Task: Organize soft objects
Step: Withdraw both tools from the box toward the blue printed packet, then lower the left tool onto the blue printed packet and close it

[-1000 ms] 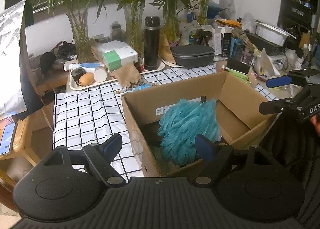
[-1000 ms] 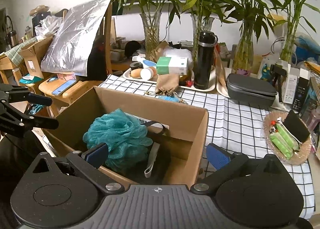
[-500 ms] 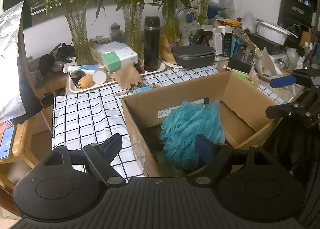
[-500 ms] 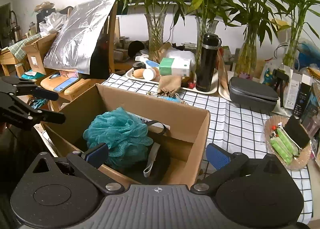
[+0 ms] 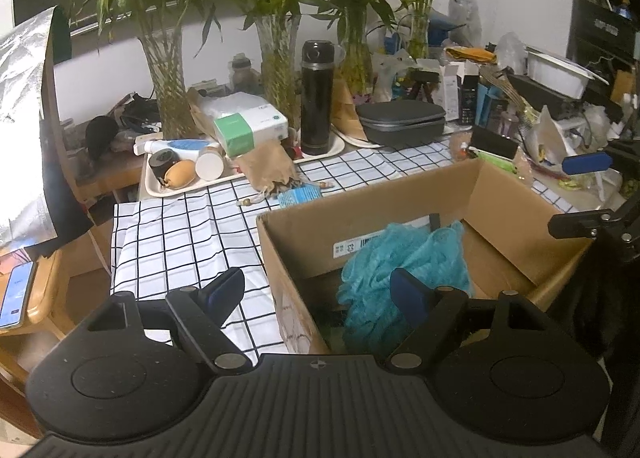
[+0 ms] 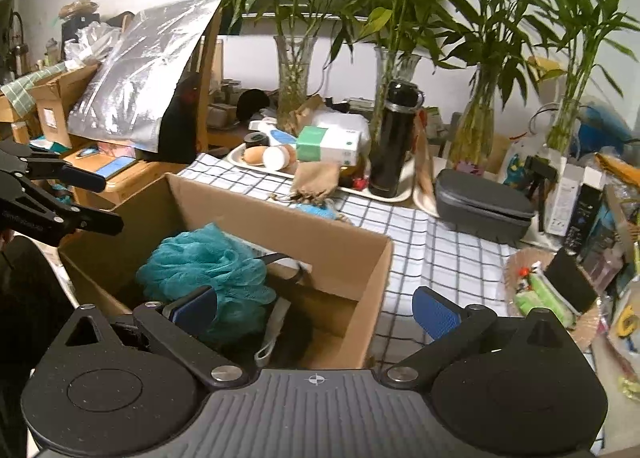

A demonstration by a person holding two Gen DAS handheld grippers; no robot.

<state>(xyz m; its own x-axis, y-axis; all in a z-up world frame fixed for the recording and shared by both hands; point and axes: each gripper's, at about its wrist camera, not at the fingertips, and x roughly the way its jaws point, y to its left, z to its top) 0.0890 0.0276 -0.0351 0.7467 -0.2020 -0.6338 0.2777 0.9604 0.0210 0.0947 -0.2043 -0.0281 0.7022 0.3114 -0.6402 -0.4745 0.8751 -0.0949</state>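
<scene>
An open cardboard box (image 5: 304, 218) (image 6: 352, 242) stands on the checked tablecloth. Inside it lies a teal mesh bath sponge (image 5: 404, 258) (image 6: 204, 262) beside a dark item with a grey strap (image 6: 272, 334). My left gripper (image 5: 316, 294) hovers open over the box's near left corner, holding nothing. My right gripper (image 6: 314, 310) is open too, straddling the box's right wall, with nothing between its blue pads. Each gripper shows at the edge of the other's view: the right one (image 5: 588, 194) and the left one (image 6: 76, 202).
A brown cloth pouch (image 5: 268, 170) (image 6: 316, 178) and a small blue item (image 5: 300, 194) lie behind the box. Further back are a cream tray (image 5: 160, 186), black flask (image 5: 316, 98), grey case (image 5: 400, 122), glass vases with bamboo, and a wicker basket (image 6: 516, 270) at right.
Both views have shifted only slightly; the box and sponge lie where they were. Both grippers stay open and empty.
</scene>
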